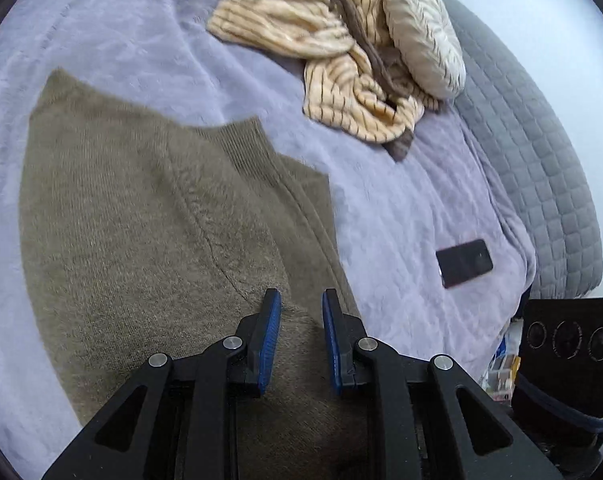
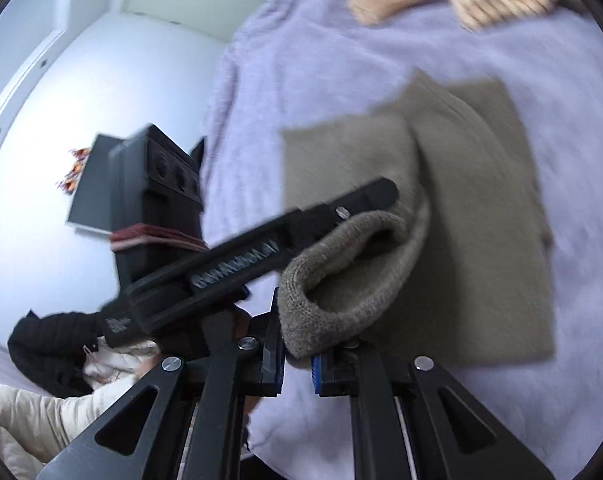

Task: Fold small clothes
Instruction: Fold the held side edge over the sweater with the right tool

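Observation:
An olive-brown knit garment (image 1: 141, 220) lies partly folded on a lavender blanket (image 1: 121, 40). In the left wrist view my left gripper (image 1: 301, 300) is shut on a raised fold of it, and the knit fills the narrow gap between the blue pads (image 1: 271, 332). In the right wrist view my right gripper (image 2: 297, 320) is shut on a rolled ribbed edge of the same garment (image 2: 461, 220), which covers its fingertips. The left gripper (image 2: 381, 194) crosses that view from the left, its tip at the garment's folded layer.
A heap of cream striped clothes (image 1: 321, 40) lies at the far side of the blanket (image 2: 301, 60). A black phone (image 1: 463, 262) lies near the blanket's right edge, beside a grey quilted cover (image 1: 541, 160). A black device (image 1: 569, 344) with round lenses stands off the bed's edge.

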Demonstrator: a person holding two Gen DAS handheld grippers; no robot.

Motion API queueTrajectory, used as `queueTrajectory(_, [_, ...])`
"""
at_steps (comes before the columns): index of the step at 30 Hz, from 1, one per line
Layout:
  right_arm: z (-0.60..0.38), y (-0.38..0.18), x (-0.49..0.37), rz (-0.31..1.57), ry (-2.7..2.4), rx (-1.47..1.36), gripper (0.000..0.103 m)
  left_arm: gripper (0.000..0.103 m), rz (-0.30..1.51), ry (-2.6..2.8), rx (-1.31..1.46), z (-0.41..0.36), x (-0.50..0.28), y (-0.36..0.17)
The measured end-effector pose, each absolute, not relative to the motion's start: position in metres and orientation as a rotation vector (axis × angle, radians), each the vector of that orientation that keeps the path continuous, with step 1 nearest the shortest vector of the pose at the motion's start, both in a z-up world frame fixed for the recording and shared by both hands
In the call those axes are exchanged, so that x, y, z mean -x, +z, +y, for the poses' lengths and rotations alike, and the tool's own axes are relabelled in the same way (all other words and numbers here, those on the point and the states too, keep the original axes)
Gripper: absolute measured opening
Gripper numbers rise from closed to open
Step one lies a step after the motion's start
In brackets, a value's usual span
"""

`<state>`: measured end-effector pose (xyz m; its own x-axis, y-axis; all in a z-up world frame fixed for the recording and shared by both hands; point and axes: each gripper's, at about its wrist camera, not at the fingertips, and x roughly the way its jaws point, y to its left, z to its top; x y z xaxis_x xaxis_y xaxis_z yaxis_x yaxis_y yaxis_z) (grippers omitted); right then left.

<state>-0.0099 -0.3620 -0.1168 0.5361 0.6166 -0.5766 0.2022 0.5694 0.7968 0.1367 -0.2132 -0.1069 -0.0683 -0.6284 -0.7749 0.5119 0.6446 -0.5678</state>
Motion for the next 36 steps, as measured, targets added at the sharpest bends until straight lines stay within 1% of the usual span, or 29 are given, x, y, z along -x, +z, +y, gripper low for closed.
queueTrajectory(2, [-0.373,-0.148,0.026,1.099,0.263,-1.002,0.011,0.021,1.385,-0.922,0.135,-0.213,-0.131,-0.117])
queueTrajectory(4, [-0.382,-0.166,0.035,1.178,0.24,-1.038,0.019,0.021,1.373,-0.898,0.135,-0.206,-0.13,-0.11])
queueTrajectory(6, [-0.391,-0.166,0.04,1.209,0.227,-1.014,0.022,0.021,1.328,-0.873,0.101,-0.193,-0.13,-0.096])
queueTrajectory(9, [-0.409,-0.147,0.029,1.174,0.273,-0.968,0.026,0.021,1.277,-0.812,0.088,-0.162,-0.136,-0.08])
queueTrajectory(11, [-0.417,-0.138,0.009,1.164,0.305,-0.922,0.043,0.021,1.272,-0.747,0.071,-0.141,-0.139,-0.078])
queueTrajectory(12, [-0.42,-0.137,0.0,1.167,0.315,-0.901,0.066,0.021,1.281,-0.719,0.066,-0.133,-0.139,-0.081])
queueTrajectory(13, [-0.423,-0.134,-0.014,1.166,0.337,-0.88,0.073,0.021,1.303,-0.683,0.067,-0.124,-0.14,-0.087])
queueTrajectory(15, [-0.429,-0.131,-0.032,1.163,0.419,-0.903,0.073,0.021,1.334,-0.646,0.081,-0.118,-0.138,-0.096])
queueTrajectory(17, [-0.438,-0.126,-0.044,1.151,0.474,-0.954,0.073,0.021,1.318,-0.629,0.062,-0.114,-0.131,-0.103])
queueTrajectory(20, [-0.445,-0.127,-0.059,1.196,0.461,-0.89,0.073,0.021,1.309,-0.612,0.094,-0.108,-0.128,-0.102])
queueTrajectory(24, [-0.439,-0.165,-0.087,1.255,0.494,-0.95,0.073,0.021,1.272,-0.549,0.117,-0.098,-0.132,-0.093])
queueTrajectory(27, [-0.429,-0.195,-0.102,1.323,0.48,-0.904,0.073,0.021,1.273,-0.494,0.119,-0.081,-0.139,-0.099])
queueTrajectory(33, [-0.419,-0.202,-0.123,1.243,0.632,-1.05,0.073,0.021,1.302,-0.493,0.097,-0.087,-0.145,-0.127])
queueTrajectory(34, [-0.412,-0.203,-0.129,1.253,0.637,-1.045,0.071,0.021,1.3,-0.497,0.087,-0.092,-0.144,-0.127])
queueTrajectory(35, [-0.407,-0.204,-0.132,1.276,0.62,-1.02,0.065,0.021,1.301,-0.495,0.075,-0.094,-0.143,-0.127])
queueTrajectory(36, [-0.403,-0.205,-0.135,1.305,0.585,-0.984,0.034,0.021,1.302,-0.49,0.066,-0.095,-0.143,-0.126])
